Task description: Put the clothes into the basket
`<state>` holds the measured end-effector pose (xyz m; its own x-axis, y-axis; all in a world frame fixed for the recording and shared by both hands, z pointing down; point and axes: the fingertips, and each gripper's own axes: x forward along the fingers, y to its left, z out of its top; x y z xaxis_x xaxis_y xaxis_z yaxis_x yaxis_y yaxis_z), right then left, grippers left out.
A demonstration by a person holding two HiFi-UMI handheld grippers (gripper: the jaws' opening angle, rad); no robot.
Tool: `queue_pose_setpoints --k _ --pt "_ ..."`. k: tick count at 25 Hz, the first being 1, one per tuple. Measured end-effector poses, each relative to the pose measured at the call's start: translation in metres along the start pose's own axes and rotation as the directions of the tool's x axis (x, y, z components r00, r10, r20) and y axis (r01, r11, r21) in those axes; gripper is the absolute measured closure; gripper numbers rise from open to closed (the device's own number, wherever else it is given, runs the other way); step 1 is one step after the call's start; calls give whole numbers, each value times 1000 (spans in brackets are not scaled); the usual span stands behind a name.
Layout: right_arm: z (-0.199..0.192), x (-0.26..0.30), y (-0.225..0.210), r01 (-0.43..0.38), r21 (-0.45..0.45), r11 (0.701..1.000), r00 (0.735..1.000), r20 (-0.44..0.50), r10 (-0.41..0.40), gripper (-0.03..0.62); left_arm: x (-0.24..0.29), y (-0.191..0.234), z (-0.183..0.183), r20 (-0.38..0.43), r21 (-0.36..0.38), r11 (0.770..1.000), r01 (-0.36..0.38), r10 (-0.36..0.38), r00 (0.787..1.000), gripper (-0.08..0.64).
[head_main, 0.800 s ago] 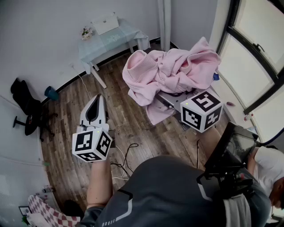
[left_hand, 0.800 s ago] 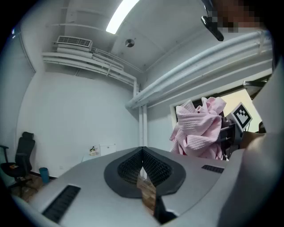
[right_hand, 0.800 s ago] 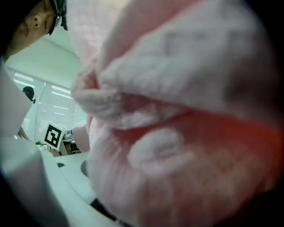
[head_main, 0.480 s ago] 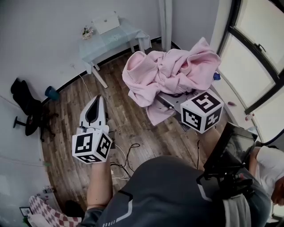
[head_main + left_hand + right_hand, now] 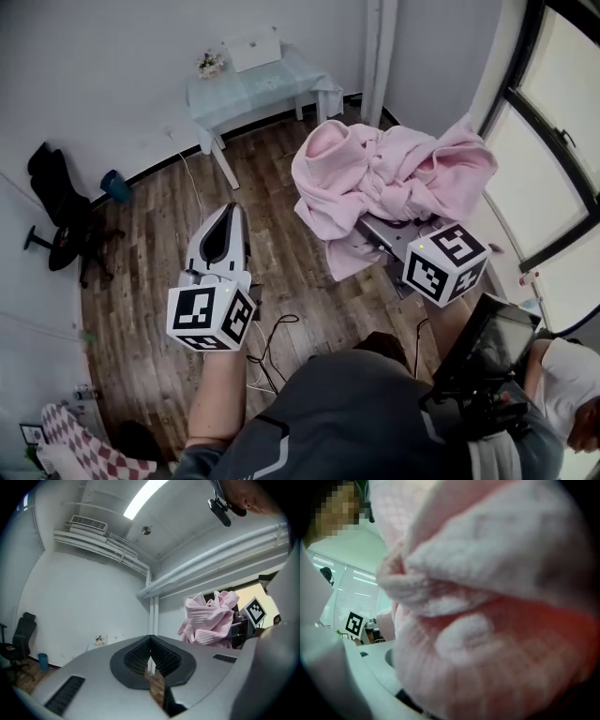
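Pink garment (image 5: 394, 183): waffle-textured fabric, crumpled into a loose bundle, held aloft, folds hanging down, upper right of head view.

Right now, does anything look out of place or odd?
Yes: the pink garment is heaped over the right gripper, burying its fingers and filling its own view. Loose cables trail across the wooden floor.

Pink garment (image 5: 394, 178), brown plank floor (image 5: 159, 291).
Garment is pale pink with a waffle weave; table (image 5: 253, 89) pale blue-green; chair (image 5: 52, 187) black; left gripper (image 5: 228, 216) white, its cube black-and-white squares.
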<state>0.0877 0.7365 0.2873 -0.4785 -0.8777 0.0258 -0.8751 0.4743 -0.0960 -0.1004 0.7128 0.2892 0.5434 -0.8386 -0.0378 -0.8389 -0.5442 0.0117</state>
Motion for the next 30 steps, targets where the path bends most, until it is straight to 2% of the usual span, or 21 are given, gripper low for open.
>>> queue_pose_setpoints --k 2,7,12,14,18,20,30 --pt "-2 8 6 4 -3 1000 1000 -4 -4 210 -2 9 -1 2 10 1000 9 -9 1000 552" --pt "-15 34 -7 4 7 1000 999 -38 -3 210 22 29 -19 -16 -33 999 5 -6 1000 551" --pt "-8 73 -28 -16 1 1000 1000 -22 16 210 57 60 -16 -30 -20 998 -57 56 998 551" --pt "-1 97 -55 -35 8 999 999 -28 35 210 90 67 -16 -44 -24 997 -79 78 996 551" --pt "24 165 -163 -67 11 998 997 -36 67 210 212 70 -2 -57 -1 992 -124 124 991 551" --pt "29 186 -192 -91 22 996 995 -30 92 210 245 71 -1 -56 9 990 -143 143 988 551" --pt "28 191 -196 -135 -6 991 991 2 135 210 246 70 -7 -30 27 987 -159 160 987 551"
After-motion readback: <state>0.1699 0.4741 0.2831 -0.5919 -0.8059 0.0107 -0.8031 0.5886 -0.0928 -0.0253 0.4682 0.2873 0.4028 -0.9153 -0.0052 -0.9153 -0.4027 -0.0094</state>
